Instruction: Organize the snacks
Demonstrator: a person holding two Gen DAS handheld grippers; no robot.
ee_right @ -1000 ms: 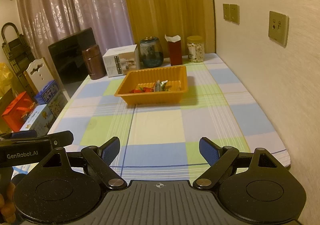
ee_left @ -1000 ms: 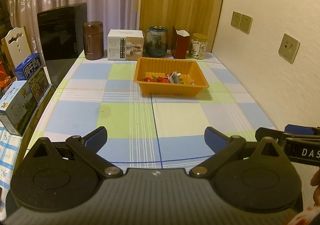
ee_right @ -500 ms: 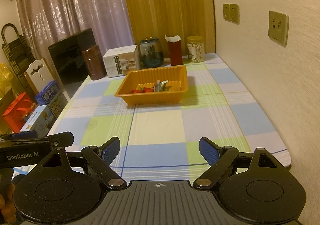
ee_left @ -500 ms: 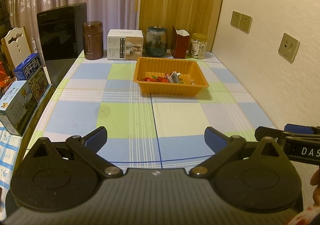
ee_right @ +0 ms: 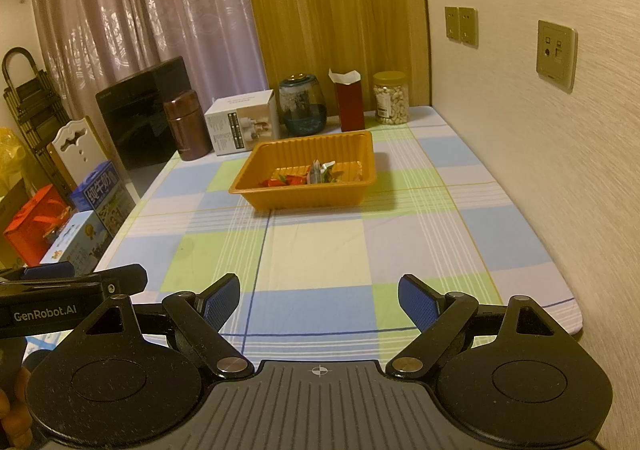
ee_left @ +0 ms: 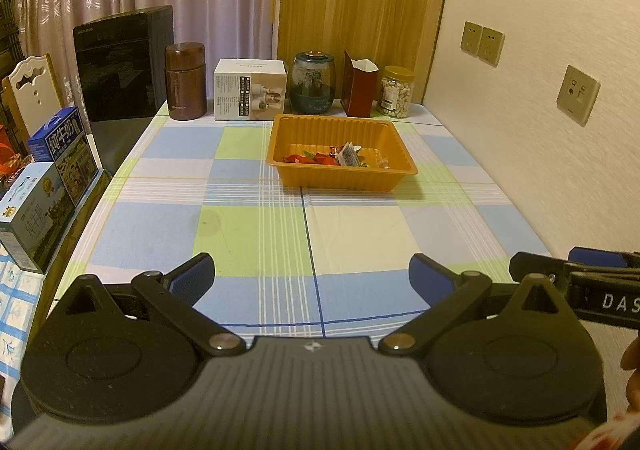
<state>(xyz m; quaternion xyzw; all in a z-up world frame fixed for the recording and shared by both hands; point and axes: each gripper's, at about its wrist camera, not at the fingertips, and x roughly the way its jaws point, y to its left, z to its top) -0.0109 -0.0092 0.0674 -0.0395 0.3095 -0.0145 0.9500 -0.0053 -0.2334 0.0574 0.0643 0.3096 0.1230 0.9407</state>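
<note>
An orange plastic tray (ee_left: 298, 178) (ee_right: 280, 198) sits on the far half of the checked tablecloth, holding several wrapped snacks (ee_left: 340, 157) (ee_right: 312, 175). My left gripper (ee_left: 310, 276) hangs over the near edge of the table, open, with nothing between its blue pads. My right gripper (ee_right: 319, 302) is beside it, also open and holding nothing. Each gripper shows at the edge of the other's view: the right one (ee_left: 592, 274) and the left one (ee_right: 68, 282). Both are well short of the tray.
Along the table's far edge stand a brown flask (ee_left: 185, 81), a white box (ee_left: 250, 89), a glass jar (ee_left: 314, 83), a dark red carton (ee_left: 358, 88) and a nut jar (ee_left: 396, 92). Milk cartons (ee_left: 48, 178) and a black appliance (ee_left: 122, 66) are left; the wall is right.
</note>
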